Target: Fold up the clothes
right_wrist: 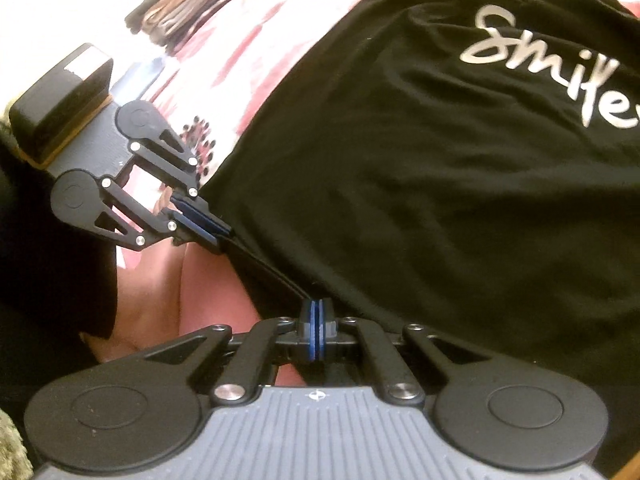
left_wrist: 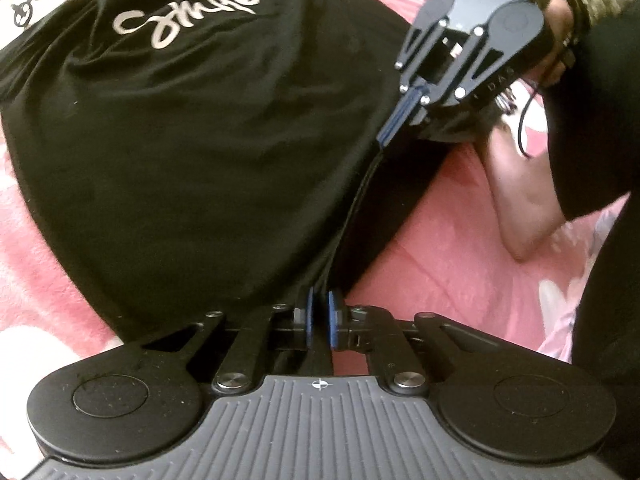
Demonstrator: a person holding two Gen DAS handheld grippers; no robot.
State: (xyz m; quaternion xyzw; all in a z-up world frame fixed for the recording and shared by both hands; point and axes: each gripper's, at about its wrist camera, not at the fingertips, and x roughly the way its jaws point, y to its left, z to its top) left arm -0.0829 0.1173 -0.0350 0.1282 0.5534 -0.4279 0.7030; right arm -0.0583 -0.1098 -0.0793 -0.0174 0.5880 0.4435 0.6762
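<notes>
Black shirt hem between both tongs

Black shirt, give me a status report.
Left gripper and right gripper both shut on black shirt hem. Shirt spread on pink blanket. Nothing blocking.

At the bottom centre of the frame the right gripper pinches the hem of a black shirt bearing white "Smile" lettering. At the left, the left gripper clamps the same edge. Pink bedding lies beneath; the striped pile at upper left is perhaps folded clothes.
</notes>
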